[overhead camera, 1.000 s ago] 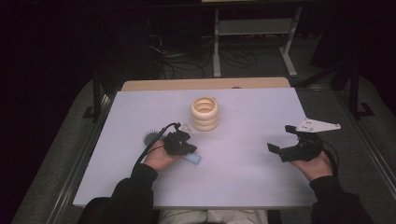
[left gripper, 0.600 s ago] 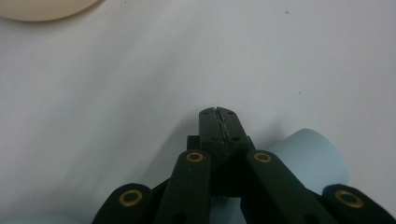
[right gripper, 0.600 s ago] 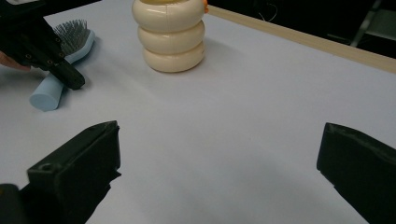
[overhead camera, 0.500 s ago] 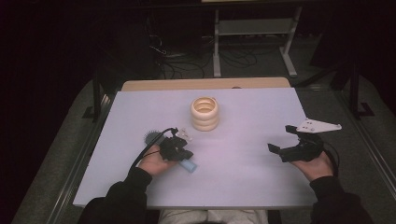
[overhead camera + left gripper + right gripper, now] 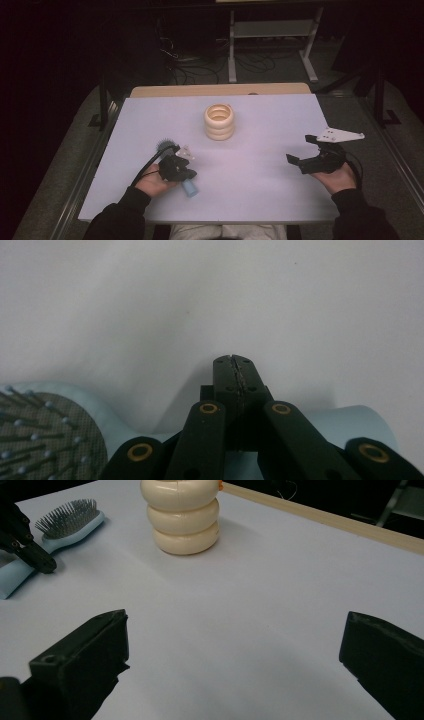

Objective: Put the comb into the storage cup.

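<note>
One light-blue hairbrush point(image 5: 75, 435) lies under the left claw point(image 5: 234, 362), whose jaws are pressed together above its handle, one cream ring stack point(image 5: 219, 121) stands beyond, the right claw point(image 5: 235, 665) gapes apart.

You've got a cream ribbed holder point(image 5: 219, 121) of three stacked rings standing upright mid-table, open at the top. White table point(image 5: 260, 185) under it; its wooden edge strip point(image 5: 220, 90) runs just behind the holder. Metal stand point(image 5: 270, 30) well behind that, cables point(image 5: 200, 70) beside it on the floor.
</note>
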The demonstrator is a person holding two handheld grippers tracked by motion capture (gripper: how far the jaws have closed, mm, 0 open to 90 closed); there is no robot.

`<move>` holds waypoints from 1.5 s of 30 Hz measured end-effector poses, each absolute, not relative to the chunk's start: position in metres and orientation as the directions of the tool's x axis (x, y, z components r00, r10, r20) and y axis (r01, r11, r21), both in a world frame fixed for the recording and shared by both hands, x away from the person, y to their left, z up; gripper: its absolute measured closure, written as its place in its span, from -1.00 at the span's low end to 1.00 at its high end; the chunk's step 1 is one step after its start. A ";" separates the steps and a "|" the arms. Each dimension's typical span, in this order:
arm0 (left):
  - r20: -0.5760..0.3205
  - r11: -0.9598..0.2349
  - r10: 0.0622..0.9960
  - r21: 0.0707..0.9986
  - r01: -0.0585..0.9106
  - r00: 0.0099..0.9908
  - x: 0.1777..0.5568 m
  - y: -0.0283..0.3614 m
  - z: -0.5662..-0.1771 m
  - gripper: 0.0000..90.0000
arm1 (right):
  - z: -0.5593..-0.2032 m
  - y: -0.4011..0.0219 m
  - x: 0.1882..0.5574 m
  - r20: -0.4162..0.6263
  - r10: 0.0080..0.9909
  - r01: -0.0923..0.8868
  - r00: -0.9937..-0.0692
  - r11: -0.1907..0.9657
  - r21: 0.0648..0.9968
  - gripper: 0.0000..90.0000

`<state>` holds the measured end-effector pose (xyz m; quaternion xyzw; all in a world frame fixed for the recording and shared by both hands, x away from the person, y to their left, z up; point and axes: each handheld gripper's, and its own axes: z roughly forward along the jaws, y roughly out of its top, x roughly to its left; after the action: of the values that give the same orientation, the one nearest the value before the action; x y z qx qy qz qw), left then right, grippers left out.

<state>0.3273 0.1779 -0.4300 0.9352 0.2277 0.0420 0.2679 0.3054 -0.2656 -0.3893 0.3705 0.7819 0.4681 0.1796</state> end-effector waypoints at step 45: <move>-0.059 -0.725 0.525 0.491 0.483 0.849 0.313 0.252 -0.426 1.00 | -0.388 -0.264 0.303 0.049 0.741 0.400 -0.670 0.305 0.864 -1.00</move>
<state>0.3132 0.2522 -0.4258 0.9279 0.2715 0.0421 0.2521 0.3033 -0.2645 -0.3881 0.3627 0.7866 0.4648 0.1834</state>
